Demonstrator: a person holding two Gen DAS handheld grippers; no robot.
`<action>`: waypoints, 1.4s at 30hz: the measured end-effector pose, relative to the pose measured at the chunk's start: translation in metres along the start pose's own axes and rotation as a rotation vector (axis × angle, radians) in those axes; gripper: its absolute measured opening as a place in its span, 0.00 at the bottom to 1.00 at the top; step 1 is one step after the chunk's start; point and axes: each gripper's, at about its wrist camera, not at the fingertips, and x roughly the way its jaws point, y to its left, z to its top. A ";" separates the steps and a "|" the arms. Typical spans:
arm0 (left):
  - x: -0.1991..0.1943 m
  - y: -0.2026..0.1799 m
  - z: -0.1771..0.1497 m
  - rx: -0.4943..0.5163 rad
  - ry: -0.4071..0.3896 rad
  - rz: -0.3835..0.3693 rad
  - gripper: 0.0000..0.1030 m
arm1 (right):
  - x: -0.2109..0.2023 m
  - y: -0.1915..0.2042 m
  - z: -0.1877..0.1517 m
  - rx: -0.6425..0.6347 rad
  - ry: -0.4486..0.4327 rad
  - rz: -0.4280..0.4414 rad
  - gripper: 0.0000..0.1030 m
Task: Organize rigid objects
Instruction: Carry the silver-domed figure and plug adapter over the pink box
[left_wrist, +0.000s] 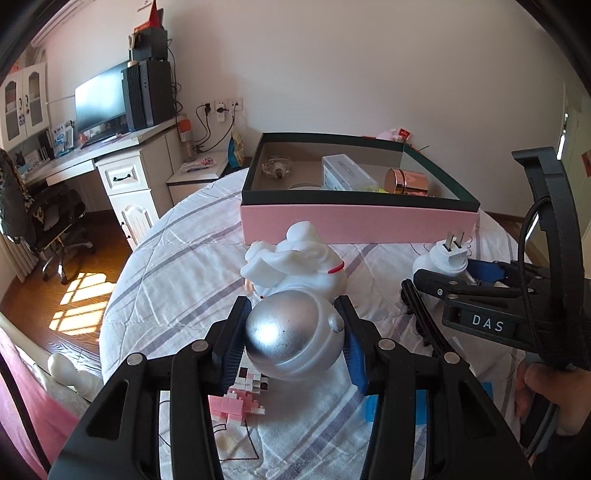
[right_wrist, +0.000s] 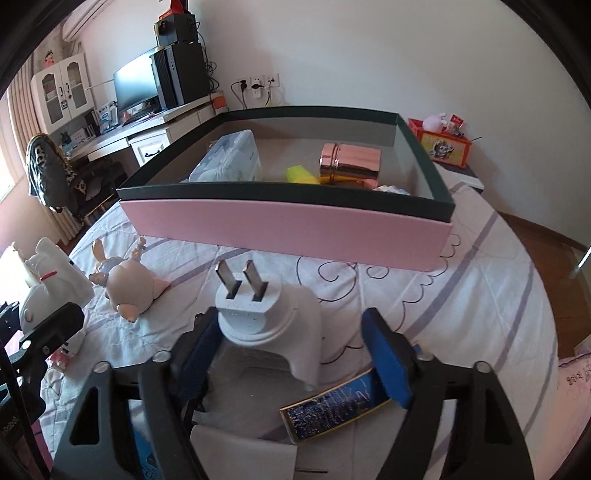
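My left gripper (left_wrist: 293, 321) is shut on the silver helmet of a white astronaut figure (left_wrist: 295, 295), held above the bed. My right gripper (right_wrist: 291, 343) stands around a white plug-in device (right_wrist: 266, 317) with two metal prongs; the left pad touches it, the right pad stands apart. The right gripper also shows in the left wrist view (left_wrist: 458, 273). The pink box with a dark rim (left_wrist: 358, 225) lies ahead on the bed, also in the right wrist view (right_wrist: 288, 225). It holds a clear case (right_wrist: 229, 158), a rose-gold tin (right_wrist: 349, 166) and a yellow item (right_wrist: 301, 174).
On the bedsheet lie a beige doll (right_wrist: 127, 288), a pink-and-white brick model (left_wrist: 240, 398) and a blue-patterned flat box (right_wrist: 332, 410). A desk with a monitor (left_wrist: 99, 99) and an office chair (left_wrist: 48, 221) stand left. A nightstand with a red box (right_wrist: 445, 146) is behind.
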 end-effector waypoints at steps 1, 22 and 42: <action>0.001 0.001 0.000 0.000 0.002 -0.004 0.46 | 0.004 0.000 0.000 0.000 0.020 0.016 0.54; -0.063 -0.021 0.012 -0.004 -0.159 0.009 0.46 | -0.107 0.020 -0.018 -0.004 -0.295 0.069 0.52; -0.192 -0.044 0.011 0.033 -0.413 0.064 0.46 | -0.227 0.068 -0.036 -0.086 -0.505 0.062 0.52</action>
